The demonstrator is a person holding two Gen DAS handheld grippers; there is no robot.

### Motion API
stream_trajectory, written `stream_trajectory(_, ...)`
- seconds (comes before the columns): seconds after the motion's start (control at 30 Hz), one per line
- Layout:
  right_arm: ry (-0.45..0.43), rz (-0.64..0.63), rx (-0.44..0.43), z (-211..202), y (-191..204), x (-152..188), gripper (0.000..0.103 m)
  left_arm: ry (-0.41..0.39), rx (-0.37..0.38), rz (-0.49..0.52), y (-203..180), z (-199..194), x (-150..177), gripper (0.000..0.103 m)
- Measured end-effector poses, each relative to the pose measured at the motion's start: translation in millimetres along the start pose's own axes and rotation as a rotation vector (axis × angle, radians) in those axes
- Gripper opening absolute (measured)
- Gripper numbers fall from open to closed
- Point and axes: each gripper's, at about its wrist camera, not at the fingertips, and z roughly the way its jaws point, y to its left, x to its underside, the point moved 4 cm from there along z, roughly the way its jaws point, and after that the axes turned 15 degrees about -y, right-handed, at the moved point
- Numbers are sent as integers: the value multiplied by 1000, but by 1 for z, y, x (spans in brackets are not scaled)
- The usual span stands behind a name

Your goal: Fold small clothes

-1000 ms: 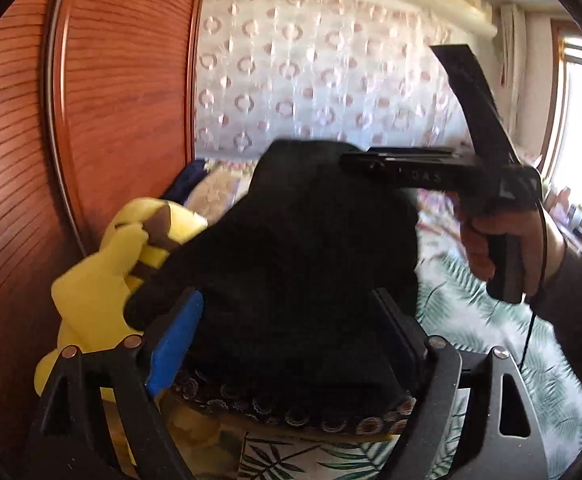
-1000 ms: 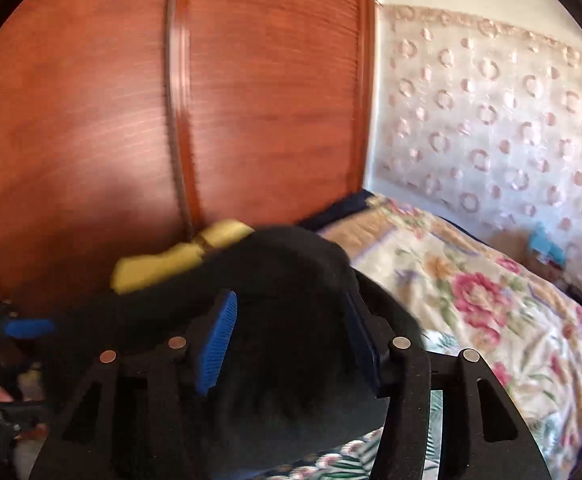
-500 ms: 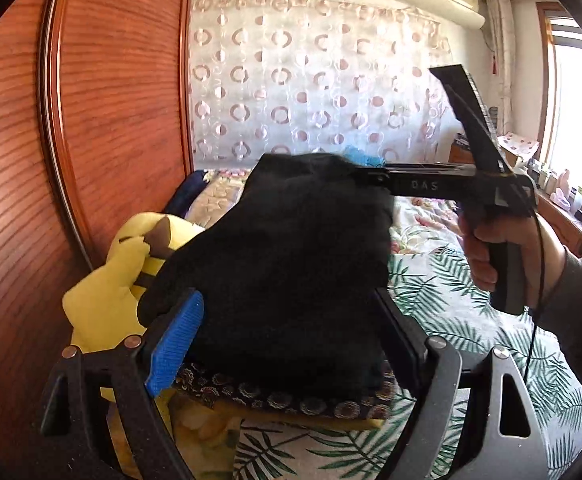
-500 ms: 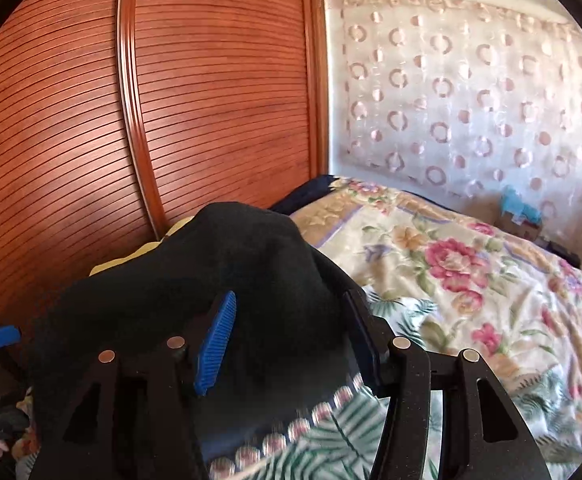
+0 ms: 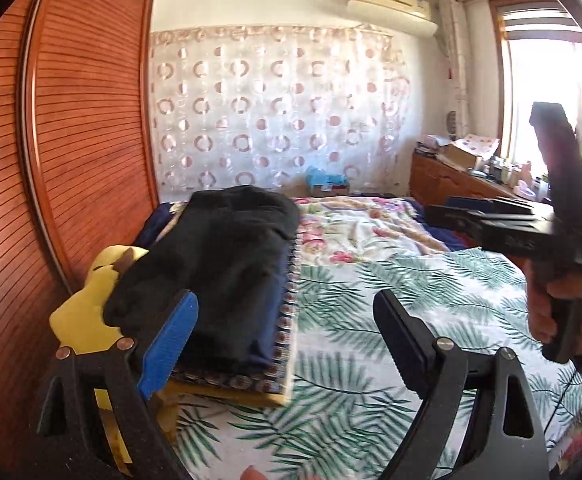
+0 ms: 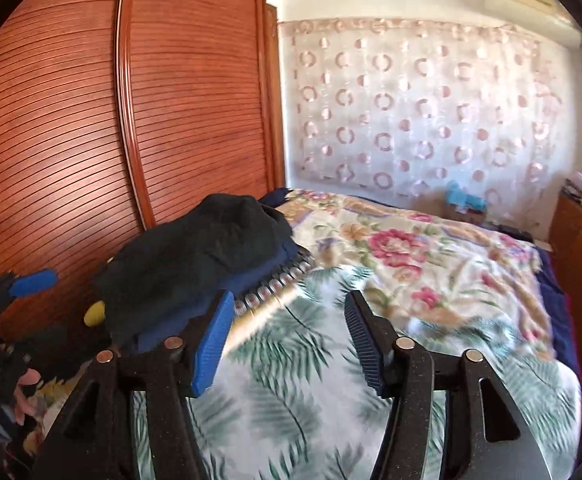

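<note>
The folded black knit garment (image 5: 227,264) lies on top of a stack of folded clothes, over a navy piece (image 5: 269,320) and a patterned-trim fabric (image 5: 251,380), on the left side of the palm-leaf bedspread (image 5: 371,320), close against the slatted wooden wardrobe door (image 5: 71,160). Both claws have just been opening. The left gripper (image 5: 287,336) stands spread wide with nothing between its pads, and the right gripper (image 6: 287,340) is also spread and empty, off to the stack's right.

The likely risk is the black garment's loose upper end: it bulges and overhangs the stack toward the yellow plush toy (image 5: 87,304), so it could slump or unfold sideways. A brush from the left gripper's blue pad, just beside the stack's near corner, could also drag the layers askew.

Right of the stack, the bedspread lies open and flat, giving plenty of room; on the wardrobe side there is almost none.
</note>
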Motion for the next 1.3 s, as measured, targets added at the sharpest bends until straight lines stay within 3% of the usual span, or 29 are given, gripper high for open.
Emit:
stream_trajectory(0.17, -28, 12, 74, -78, 11, 10, 74, -9, 52, 1, -32, -12, 1, 90)
stream_trajectory(0.3, -52, 24, 144, -128, 22, 13, 90, 0, 87, 2, -56, -21, 0, 90)
stream_trajectory(0.53, -116, 46, 287, -215, 43, 13, 91, -35, 89, 12, -87, -49, -10, 90)
stream_trajectory(0.6, -126, 68, 292, -230, 47, 15, 91, -45, 95, 1, -92, -55, -14, 90)
stream_trajectory(0.77, -134, 89, 349, -254, 55, 19, 91, -60, 96, 6, -99, -60, -19, 90)
stream_trajectory(1.03, -135, 77, 379, -255, 77, 19, 91, -70, 88, 15, -103, -62, -19, 90)
stream_trajectory(1.3, -138, 78, 385, -250, 73, 22, 91, -71, 87, 14, -103, -63, -19, 90)
